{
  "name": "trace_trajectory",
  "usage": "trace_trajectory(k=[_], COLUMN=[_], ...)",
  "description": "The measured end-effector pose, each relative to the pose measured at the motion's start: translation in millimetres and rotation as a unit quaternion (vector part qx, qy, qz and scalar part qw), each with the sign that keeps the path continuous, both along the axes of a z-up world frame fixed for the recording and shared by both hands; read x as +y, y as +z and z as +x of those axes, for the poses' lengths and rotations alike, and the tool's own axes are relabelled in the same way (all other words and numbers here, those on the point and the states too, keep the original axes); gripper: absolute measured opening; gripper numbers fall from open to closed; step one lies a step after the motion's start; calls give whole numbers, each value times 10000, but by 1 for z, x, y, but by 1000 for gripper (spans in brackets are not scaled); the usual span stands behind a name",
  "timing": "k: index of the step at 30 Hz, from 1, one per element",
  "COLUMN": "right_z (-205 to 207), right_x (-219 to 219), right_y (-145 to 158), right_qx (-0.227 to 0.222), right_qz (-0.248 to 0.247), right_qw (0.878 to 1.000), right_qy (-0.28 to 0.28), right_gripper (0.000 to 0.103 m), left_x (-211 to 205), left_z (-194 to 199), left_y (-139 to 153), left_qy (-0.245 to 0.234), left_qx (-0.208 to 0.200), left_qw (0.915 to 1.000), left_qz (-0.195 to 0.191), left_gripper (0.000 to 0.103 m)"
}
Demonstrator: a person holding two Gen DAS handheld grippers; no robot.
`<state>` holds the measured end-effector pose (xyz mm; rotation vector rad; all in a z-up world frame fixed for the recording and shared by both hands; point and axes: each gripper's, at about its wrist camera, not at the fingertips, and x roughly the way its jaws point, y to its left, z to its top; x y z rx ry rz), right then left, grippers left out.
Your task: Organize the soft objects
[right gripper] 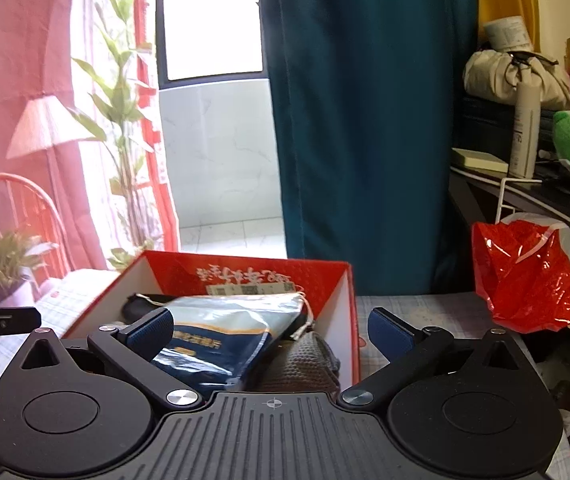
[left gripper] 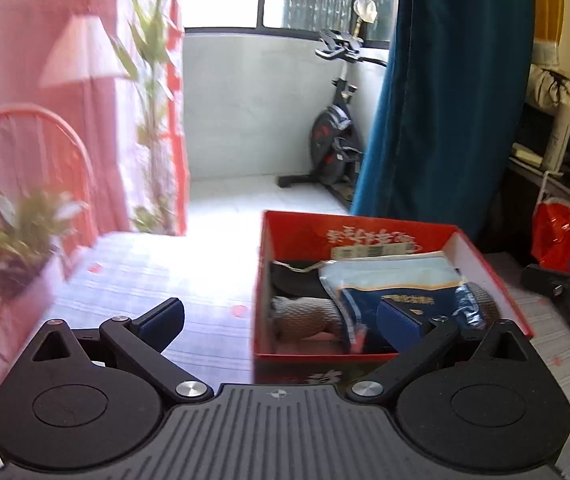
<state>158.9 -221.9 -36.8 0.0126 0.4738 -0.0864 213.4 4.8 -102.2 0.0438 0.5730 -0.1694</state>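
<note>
Soft packets [left gripper: 395, 280] were seen lying inside the red box [left gripper: 485, 276], a blue-and-white pouch [right gripper: 221, 332] on top of a grey knit piece [right gripper: 305, 364]. The box sat on the bed [left gripper: 157, 276]. Left gripper [left gripper: 285, 312] and right gripper [right gripper: 271, 328] were spread wide, nothing pinched.

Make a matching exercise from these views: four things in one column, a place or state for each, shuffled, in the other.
Things:
1. blue-and-white plastic packet
2. red plastic bag
3. exercise bike
4. left gripper

Places or states:
A. on the tiled floor by the window
B. open, holding nothing
C. inside the red box, on top
D. hanging beside the wire rack

Pairs: 1-C, 2-D, 3-A, 4-B
</note>
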Motion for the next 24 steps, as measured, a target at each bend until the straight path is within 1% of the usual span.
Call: trace_trajectory(k=[2, 7, 9, 13, 19, 22, 24], right_z=[-7, -28, -39, -64, -103, -120, -132], right_x=[3, 11, 13, 18, 25, 29, 32], right_y=[7, 23, 31, 48, 70, 80, 86], right_qx=[-91, -226, -274, -394, -617, -714, -796], right_qz=[-14, -10, 28, 216, 222, 171, 117], right_qw=[10000, 9997, 9996, 9990, 9978, 9972, 9967], right_qy=[-15, 7, 8, -6, -114, -140, -146], right_gripper=[103, 103, 103, 103, 103, 103, 103], left_x=[1, 8, 8, 8, 11, 13, 15], left_z=[-8, -30, -38, -55, -93, -116, -131], left_y=[5, 22, 29, 44, 69, 82, 90], left_qy=[108, 68, 95, 161, 343, 489, 533], left_qx=[-106, -315, -419, -439, -615, -837, -964], left_qw=[9998, 9994, 9990, 9989, 9975, 9951, 9938], left_qz=[116, -89, -73, 25, 84, 188, 135], left_gripper=[103, 103, 103, 103, 103, 103, 103])
